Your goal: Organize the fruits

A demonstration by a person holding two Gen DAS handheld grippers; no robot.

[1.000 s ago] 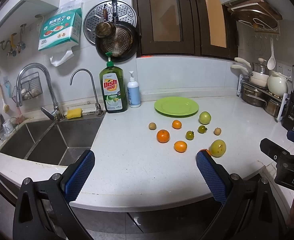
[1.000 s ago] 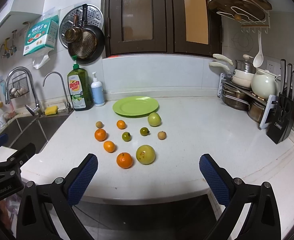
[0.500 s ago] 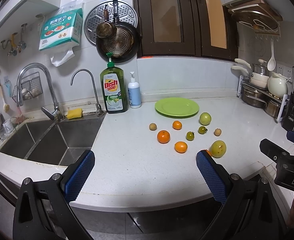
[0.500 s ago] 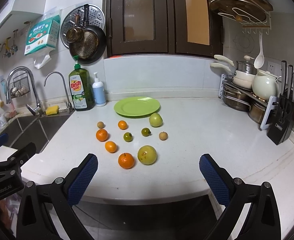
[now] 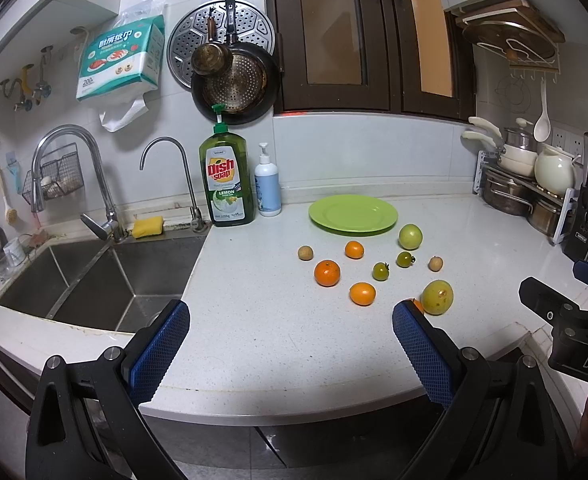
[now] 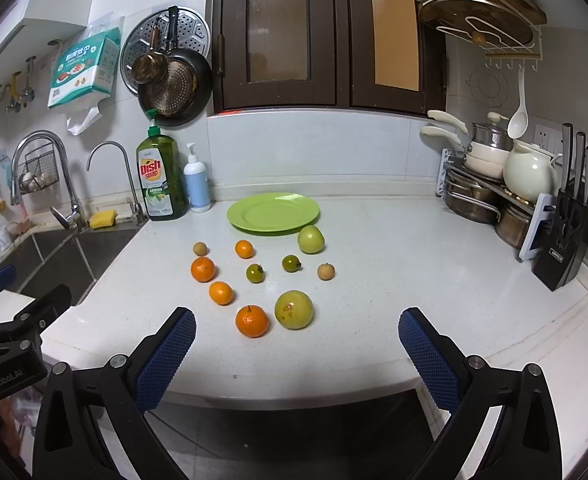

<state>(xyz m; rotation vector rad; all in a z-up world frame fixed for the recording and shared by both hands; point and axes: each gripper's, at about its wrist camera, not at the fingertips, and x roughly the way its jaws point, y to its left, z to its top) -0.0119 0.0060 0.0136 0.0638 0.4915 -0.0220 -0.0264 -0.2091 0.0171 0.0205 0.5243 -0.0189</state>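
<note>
Ten small fruits loose on the white surface [image 6: 374, 280], ahead of both sets of fingers, short of the empty green plate [image 6: 273, 213]. Nearest the right gripper [image 6: 297, 354]: an orange mandarin [image 6: 251, 321] beside a yellow-green fruit [image 6: 294, 309]. Round, light, firm, prone to rolling; best pinched across the widest part. Left gripper [image 5: 289, 350] and right both spread wide, empty. Against a second ago: views a touch nearer, fruits unmoved.
</note>
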